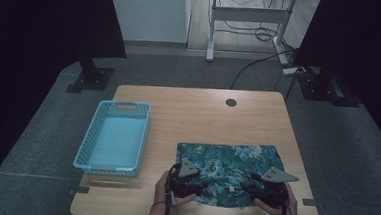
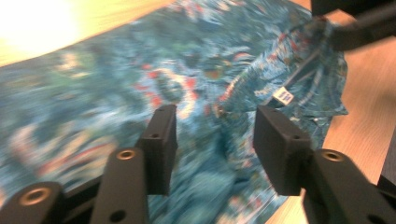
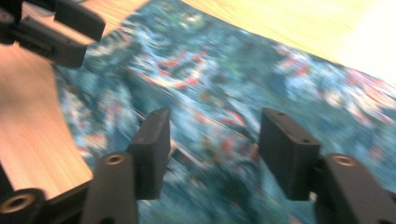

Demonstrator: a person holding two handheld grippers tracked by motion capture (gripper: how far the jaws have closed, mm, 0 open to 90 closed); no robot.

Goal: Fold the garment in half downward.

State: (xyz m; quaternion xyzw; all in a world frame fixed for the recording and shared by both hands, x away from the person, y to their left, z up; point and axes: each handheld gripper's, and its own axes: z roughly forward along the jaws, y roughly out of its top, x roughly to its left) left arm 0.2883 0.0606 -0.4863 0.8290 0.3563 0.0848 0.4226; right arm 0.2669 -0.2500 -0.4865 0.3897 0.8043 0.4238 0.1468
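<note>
We judge the folded floral cloth (image 1: 227, 171), lying on the near right of the desk (image 1: 193, 112), soft, light and limp, best pinched at its near edge, where the left tongs (image 2: 212, 128) and right tongs (image 3: 212, 135) stand open, holding nothing.

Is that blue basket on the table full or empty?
Empty. The blue basket shows its bare pale bottom; the floral cloth lies outside it on the table.

So the teal floral-print fabric garment (image 1: 227, 170) is lying flat on the wooden worktop (image 1: 198, 113), folded into a rough rectangle near the front edge, right of centre. A small white label (image 2: 282, 95) shows near its front edge, which looks a bit rumpled.
</note>
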